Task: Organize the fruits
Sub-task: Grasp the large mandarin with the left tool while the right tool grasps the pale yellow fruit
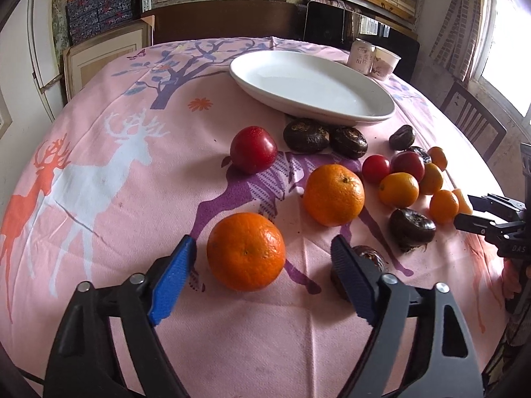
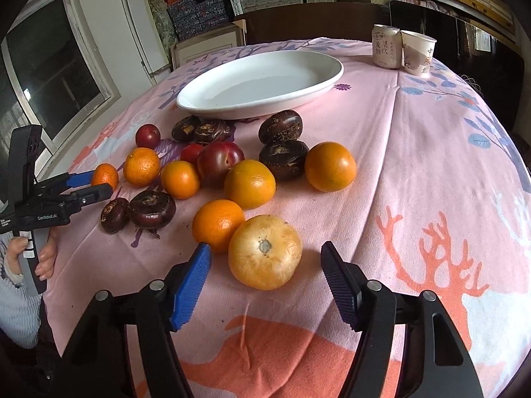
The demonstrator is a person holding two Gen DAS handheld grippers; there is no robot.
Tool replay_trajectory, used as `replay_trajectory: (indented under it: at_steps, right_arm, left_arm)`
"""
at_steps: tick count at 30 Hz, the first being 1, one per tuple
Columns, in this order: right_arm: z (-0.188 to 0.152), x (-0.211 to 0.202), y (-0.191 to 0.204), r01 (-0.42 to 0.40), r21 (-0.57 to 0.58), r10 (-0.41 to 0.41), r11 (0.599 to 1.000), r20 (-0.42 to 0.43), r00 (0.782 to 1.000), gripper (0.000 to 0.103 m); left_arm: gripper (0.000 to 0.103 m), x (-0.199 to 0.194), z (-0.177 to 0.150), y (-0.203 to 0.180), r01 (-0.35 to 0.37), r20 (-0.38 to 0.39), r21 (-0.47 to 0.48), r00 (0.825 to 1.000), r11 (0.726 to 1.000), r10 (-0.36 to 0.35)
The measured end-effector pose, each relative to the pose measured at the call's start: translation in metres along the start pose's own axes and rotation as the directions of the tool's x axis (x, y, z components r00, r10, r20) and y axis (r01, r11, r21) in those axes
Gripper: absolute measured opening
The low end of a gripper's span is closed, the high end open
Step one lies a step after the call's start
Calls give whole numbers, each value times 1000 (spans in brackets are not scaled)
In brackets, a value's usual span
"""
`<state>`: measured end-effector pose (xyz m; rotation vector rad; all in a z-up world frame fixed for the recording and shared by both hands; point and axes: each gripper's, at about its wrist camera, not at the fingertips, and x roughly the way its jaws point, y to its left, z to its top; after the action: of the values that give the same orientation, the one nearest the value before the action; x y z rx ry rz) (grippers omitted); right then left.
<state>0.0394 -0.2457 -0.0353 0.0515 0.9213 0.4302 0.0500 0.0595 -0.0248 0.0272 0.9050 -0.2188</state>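
Jaws of the left gripper point(image 1: 262, 258) stood apart around a mandarin point(image 1: 246, 251), pads not pressing; the right gripper point(image 2: 265, 267) likewise bracketed a yellow onion-like fruit point(image 2: 265, 252), ungripped. Beyond, loose fruit lay before the empty white plate point(image 1: 381, 112), probably their destination.
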Motion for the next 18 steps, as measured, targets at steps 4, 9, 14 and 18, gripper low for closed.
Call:
replay_trajectory:
  at_steps: [4,9,14,18]
  right_arm:
    - [0,0,1,-19,0,19,1000,-2,1000,60]
    - [1,1,3,-24,-7,24,1000,-4,1000,53]
    - [1,2,4,-11,1,11,1000,-6,1000,41]
    - [2,2,3,-24,21,24,1000,5,1000,41]
  left_arm:
    - [54,8,2,4,2,-37,-12,999,1000,-2]
    - [44,8,1,0,-58,-31,20,998,998,58]
    - [43,-1,0,-11,-100,14,69,995,993,99]
    - [43,-13,8,-12,-93,59,67,994,993,89]
